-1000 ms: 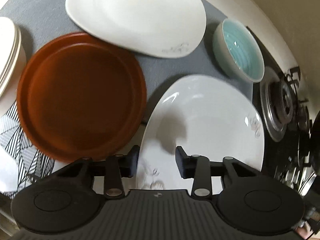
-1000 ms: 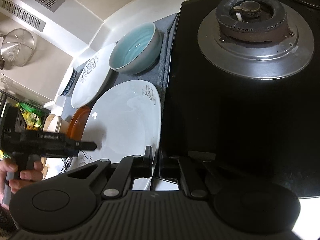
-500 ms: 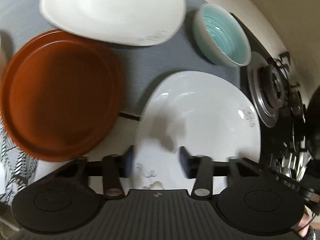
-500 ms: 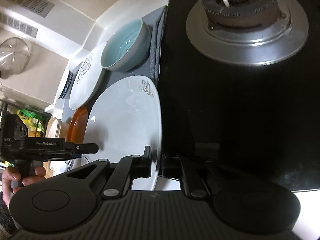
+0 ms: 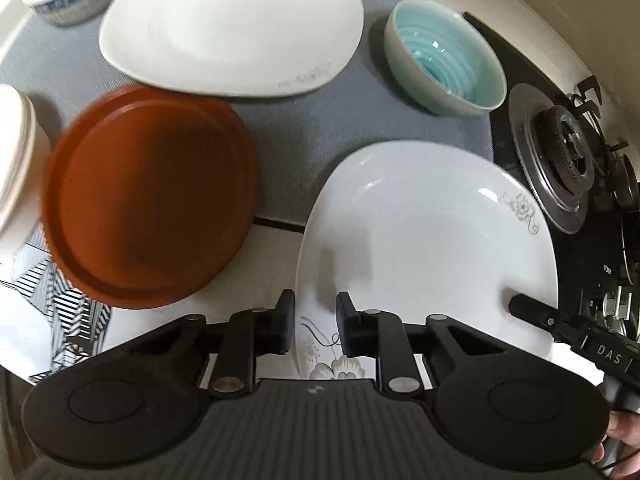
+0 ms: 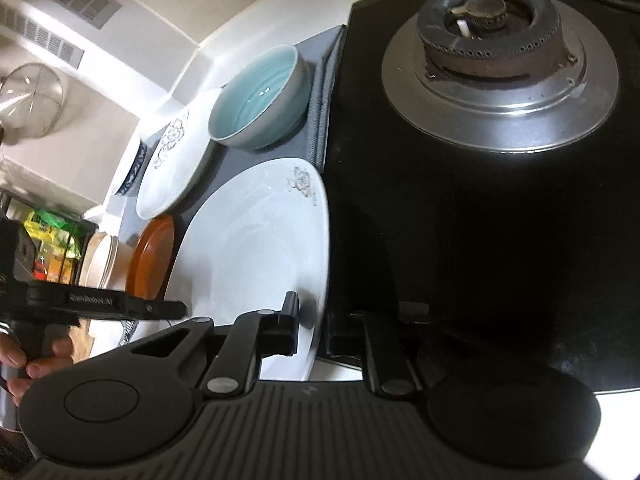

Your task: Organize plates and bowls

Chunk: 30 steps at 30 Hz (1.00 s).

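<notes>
The right hand-held gripper (image 6: 310, 330) apparently pinches the white plate's (image 6: 248, 248) rim.

The near plate (image 5: 432, 240) lies between the round tray (image 5: 148, 196) and the stove (image 5: 560, 160).

White floral plate (image 5: 432, 232) nearest, brown plate (image 5: 152, 200) beside it, second white plate (image 5: 232, 28) and turquoise bowl (image 5: 444, 56) beyond.

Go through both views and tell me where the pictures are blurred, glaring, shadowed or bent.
Left wrist view: the brown plate smears with motion blur, the near white plate stays sharp with a small glare spot, and the fisheye bends the counter edge. Right wrist view: the black stovetop is nearly featureless dark, and the burner ring shines.
</notes>
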Available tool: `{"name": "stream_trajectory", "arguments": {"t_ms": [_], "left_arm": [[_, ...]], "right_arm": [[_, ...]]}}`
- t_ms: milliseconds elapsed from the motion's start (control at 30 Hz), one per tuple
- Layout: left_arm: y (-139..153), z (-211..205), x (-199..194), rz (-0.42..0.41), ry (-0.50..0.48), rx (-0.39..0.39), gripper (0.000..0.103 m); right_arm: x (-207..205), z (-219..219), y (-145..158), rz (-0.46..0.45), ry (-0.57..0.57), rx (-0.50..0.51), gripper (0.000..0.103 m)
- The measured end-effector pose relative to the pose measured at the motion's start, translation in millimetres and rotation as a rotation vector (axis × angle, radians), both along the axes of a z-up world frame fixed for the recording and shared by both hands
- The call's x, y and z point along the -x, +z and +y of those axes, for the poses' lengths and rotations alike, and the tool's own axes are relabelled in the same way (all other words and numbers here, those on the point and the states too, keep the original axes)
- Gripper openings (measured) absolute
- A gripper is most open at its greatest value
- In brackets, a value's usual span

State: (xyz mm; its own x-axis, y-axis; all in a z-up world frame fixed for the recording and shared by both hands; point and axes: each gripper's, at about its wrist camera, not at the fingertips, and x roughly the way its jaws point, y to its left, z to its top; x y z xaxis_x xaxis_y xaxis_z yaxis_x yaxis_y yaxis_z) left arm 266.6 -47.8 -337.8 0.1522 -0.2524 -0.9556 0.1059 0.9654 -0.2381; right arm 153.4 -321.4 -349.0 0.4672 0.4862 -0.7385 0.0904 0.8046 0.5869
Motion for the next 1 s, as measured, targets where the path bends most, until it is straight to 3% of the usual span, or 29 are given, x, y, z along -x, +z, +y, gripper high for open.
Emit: {"name": "stream_trajectory", "arguments": {"t_ms": [200,233,267,300,333,433,533,600,633,667,733,933,1000], "left_arm": [[12.7,4.7,5.1,-0.019,0.004,-0.005,0.023],[13.7,5.5,4.9,-0.025,0.003,0.018,0.011],[14.2,6.2,5.3,-0.012,-0.005,0.09,0.002],[16.8,5.7,6.0,0.003,-0.009,0.156,0.002],[21.7,3.2,8.0,-0.007,-0.022,0.174,0.002],[28.3,-17.1,13.6,-0.074,-0.113,0.078,0.003],[24.2,-6.8,12.0,-0.037,-0.076,0.099,0.004],[23.4,3.5,9.4,-0.038,-0.048,0.084,0.012],[24.4,9.5,9.5,-0.039,-0.039,0.076,0.027],[23.5,14.9,7.6,-0.032,-0.031,0.074,0.049],[17.4,23.6,5.5,0.001,-0.005,0.078,0.066],[-16.2,25.2,-4.2,0.131,0.02,0.152,0.064],[-16.3,22.1,-4.0,0.123,0.018,0.185,0.06]], "right_arm": [[0.6,-1.6,4.1,-0.001,-0.01,-0.021,0.012],[2.4,-0.7,6.4,-0.011,-0.004,-0.021,0.011],[3.9,0.4,8.8,-0.025,0.005,-0.025,0.01],[5.2,1.9,11.1,-0.038,0.015,-0.027,0.009],[5.6,4.8,14.0,-0.05,0.026,-0.014,0.009],[3.6,9.3,14.1,-0.042,0.033,0.024,0.01],[4.8,3.4,3.1,-0.008,0.005,-0.014,0.011],[6.7,3.1,-2.2,0.003,0.003,-0.008,0.013],[7.5,2.6,-4.7,0.008,-0.003,-0.015,0.013],[8.6,1.6,-6.5,0.014,-0.013,-0.027,0.013],[9.8,-1.2,-10.3,0.023,-0.028,-0.045,0.013],[5.9,-5.5,-15.4,0.031,-0.028,-0.069,0.013],[3.8,-6.7,-16.7,0.033,-0.028,-0.077,0.013]]}}
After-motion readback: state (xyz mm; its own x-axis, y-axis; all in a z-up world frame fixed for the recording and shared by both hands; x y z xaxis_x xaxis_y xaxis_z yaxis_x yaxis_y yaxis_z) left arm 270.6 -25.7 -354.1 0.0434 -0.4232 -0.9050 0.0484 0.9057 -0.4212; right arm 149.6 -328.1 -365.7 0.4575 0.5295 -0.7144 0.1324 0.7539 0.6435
